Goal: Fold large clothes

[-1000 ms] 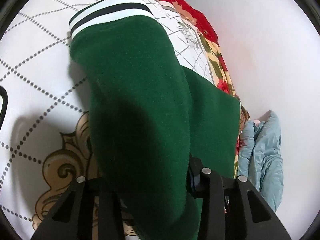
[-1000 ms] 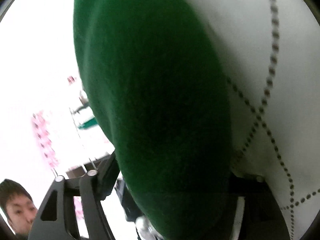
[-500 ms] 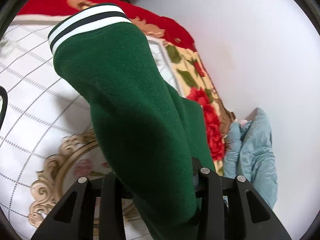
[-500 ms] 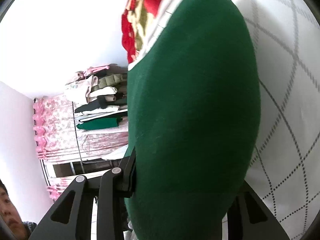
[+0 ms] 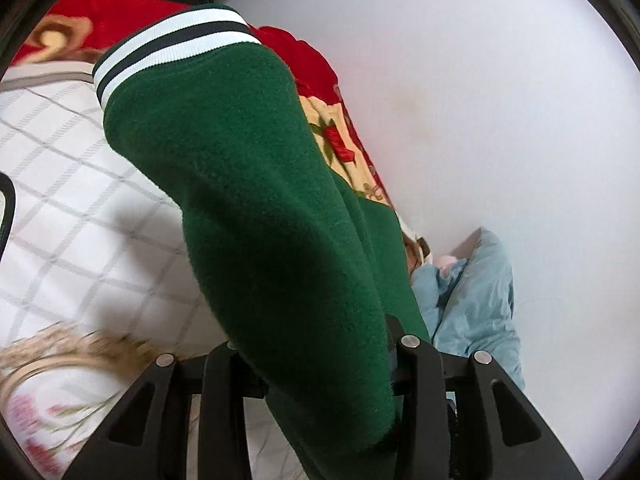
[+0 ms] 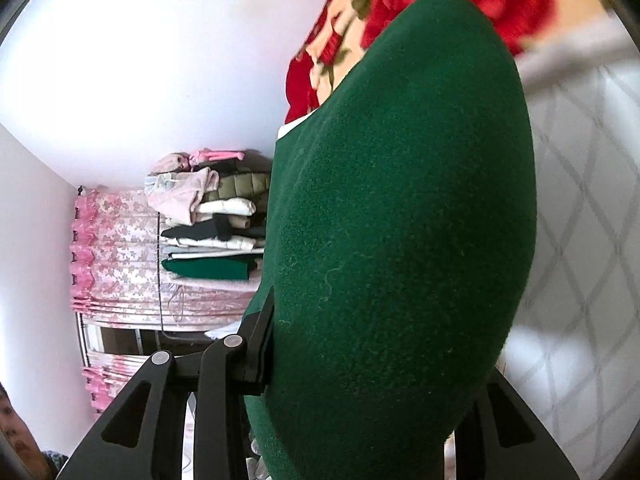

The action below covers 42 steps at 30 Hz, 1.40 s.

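Note:
A dark green fleece garment (image 5: pixel 256 208) hangs lifted above the bed, and its sleeve end with a white and dark striped cuff (image 5: pixel 172 48) points away from me. My left gripper (image 5: pixel 316 360) is shut on a thick fold of it. The cloth bulges up between the fingers (image 5: pixel 412 364) and hides the pads. In the right wrist view the same green garment (image 6: pixel 400 220) fills the middle. My right gripper (image 6: pixel 372 360) is shut on it, with the left finger (image 6: pixel 260 340) pressed to the cloth and the right finger mostly covered.
Below lies a white bed sheet (image 5: pixel 80 220) with a grey lattice, edged by a red floral blanket (image 5: pixel 332 132). A light blue garment (image 5: pixel 472 300) is crumpled against the white wall. A stack of folded clothes (image 6: pixel 208 224), a pink curtain (image 6: pixel 116 248) and a person's head (image 6: pixel 12 432) show.
Both grippers have risen with the green garment and the sheet has dropped away. The right view has rolled, bringing the wall, the clothes stack and the red blanket into sight.

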Each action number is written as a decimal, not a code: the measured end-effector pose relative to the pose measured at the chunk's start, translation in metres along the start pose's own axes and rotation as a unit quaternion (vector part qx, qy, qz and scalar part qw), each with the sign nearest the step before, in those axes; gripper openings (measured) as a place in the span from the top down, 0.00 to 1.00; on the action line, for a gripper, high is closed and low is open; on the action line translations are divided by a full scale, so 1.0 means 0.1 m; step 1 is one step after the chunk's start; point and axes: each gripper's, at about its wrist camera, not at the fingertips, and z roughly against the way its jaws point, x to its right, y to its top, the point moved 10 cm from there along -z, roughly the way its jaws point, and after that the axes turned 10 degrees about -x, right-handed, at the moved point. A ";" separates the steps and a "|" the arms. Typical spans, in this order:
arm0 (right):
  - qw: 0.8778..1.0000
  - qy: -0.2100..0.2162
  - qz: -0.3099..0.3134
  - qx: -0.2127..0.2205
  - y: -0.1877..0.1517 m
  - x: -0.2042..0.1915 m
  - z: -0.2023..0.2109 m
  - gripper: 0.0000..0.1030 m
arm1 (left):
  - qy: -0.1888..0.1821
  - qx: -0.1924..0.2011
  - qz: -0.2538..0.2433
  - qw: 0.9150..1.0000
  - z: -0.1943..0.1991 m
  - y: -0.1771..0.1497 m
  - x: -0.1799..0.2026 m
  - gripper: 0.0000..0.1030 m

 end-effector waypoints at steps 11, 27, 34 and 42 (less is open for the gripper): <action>0.998 -0.045 0.014 -0.035 1.63 1.29 -0.44 0.64 | -0.012 0.022 0.037 0.999 -1.47 0.15 -0.44 0.68; 0.978 -0.204 -0.036 -0.037 1.37 2.32 -0.62 0.25 | 0.108 -0.102 -0.006 0.989 -1.55 -0.16 -0.85 0.34; 0.898 -0.440 0.007 0.016 1.18 2.05 -0.58 0.00 | 0.233 -0.108 -0.125 0.958 -1.23 -0.06 -0.78 0.07; 0.806 -0.587 0.038 0.070 0.81 1.49 -0.60 0.00 | 0.338 -0.091 -0.309 0.884 -0.74 0.00 -0.33 0.01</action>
